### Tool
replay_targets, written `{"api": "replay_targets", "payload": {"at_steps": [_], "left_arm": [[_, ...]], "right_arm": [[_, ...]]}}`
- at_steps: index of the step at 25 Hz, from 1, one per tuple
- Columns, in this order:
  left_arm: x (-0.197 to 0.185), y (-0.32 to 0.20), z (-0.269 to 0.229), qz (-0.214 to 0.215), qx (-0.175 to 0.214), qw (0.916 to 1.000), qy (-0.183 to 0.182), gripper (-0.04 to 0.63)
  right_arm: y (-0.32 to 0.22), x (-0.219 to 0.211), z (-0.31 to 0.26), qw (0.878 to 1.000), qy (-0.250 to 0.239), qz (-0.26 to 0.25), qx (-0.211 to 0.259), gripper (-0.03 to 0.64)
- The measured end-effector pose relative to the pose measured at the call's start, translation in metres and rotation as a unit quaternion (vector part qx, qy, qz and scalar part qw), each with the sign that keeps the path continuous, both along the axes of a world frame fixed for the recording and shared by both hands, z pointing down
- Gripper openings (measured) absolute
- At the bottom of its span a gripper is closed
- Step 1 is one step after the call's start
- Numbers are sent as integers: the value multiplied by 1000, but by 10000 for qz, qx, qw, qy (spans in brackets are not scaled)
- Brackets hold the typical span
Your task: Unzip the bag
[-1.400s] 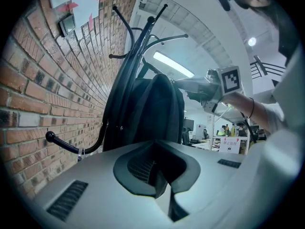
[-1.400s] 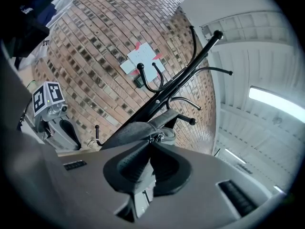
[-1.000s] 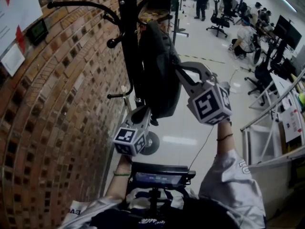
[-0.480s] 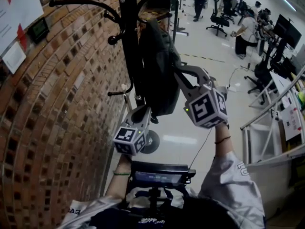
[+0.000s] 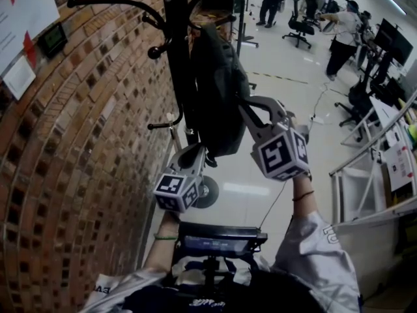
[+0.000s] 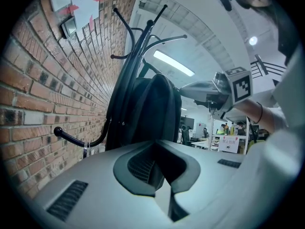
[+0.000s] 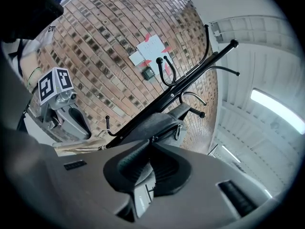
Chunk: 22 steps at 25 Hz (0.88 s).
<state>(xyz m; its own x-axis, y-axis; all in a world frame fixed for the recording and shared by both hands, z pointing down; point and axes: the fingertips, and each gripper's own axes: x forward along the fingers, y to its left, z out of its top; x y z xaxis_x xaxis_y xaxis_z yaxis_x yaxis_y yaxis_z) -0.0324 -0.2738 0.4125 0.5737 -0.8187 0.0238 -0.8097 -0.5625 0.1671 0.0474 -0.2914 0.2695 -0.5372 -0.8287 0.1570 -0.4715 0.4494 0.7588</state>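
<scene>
bag point(image 5: 218, 90) is hanging upright on the coat rack point(image 5: 174, 57), black, sitting tight against the right side of the pole; brick wall point(image 5: 78, 149) is running along the left, just behind the rack.

left gripper point(image 5: 199, 150) is coming in from below, near the wall; its jaws are closed on the bag's bottom edge, with a fold of dark fabric sitting between the pads in the left gripper view.

right gripper point(image 5: 244, 105) is reaching in from the right and meeting the bag's right side about halfway down; in the right gripper view its jaws are standing almost together, pinching what looks like the zipper pull point(image 7: 153, 137) right at the tips; the zipper line is running away from the tips toward a second metal pull point(image 7: 178, 128), which is dangling free farther up the bag; I cannot tell how far the zipper is parted.

each gripper's marker cube is facing the head camera; the left one is sitting low and near the wall, the right one higher and farther right; the person's forearms are showing behind both cubes, each wearing a thin band at the wrist.

papers point(image 5: 26, 12) are hanging taped on the wall at far left; people point(image 5: 342, 34) are standing and sitting among office chairs and desks at far right, well apart from the rack, on a pale glossy floor point(image 5: 280, 64).
</scene>
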Motion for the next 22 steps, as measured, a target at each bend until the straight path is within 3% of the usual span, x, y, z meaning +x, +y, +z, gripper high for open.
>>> {"api": "replay_targets", "payload": {"at_steps": [22], "left_arm": [[0,4,4,46,-77,9999,-46,8]], "right_arm": [[9,7,59,9992,-17,234,-317,14]]}}
